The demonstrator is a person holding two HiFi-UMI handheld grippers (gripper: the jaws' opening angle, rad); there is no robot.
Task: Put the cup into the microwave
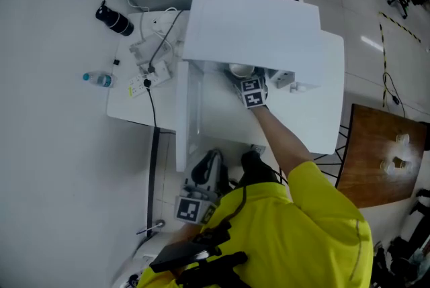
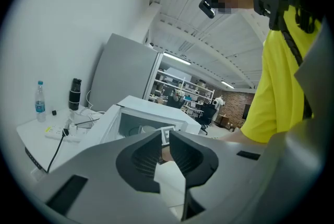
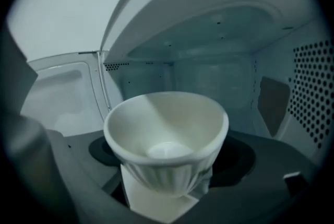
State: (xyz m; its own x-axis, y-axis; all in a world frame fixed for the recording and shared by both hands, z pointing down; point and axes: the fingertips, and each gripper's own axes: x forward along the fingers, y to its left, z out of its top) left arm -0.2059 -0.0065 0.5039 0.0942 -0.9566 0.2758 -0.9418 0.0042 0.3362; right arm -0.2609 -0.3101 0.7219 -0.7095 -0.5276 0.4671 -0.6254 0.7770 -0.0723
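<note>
White tabletop, workshop room. Cup: white glazed ceramic, fluted base, flared rim; clasped between the wide-spread jaws of the right gripper, at the mouth of the open microwave. Left gripper: nearly closed, empty. Listed beside: power strip, water bottle, black flask.

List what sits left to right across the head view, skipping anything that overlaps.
water bottle → power strip → microwave → wooden table
</note>
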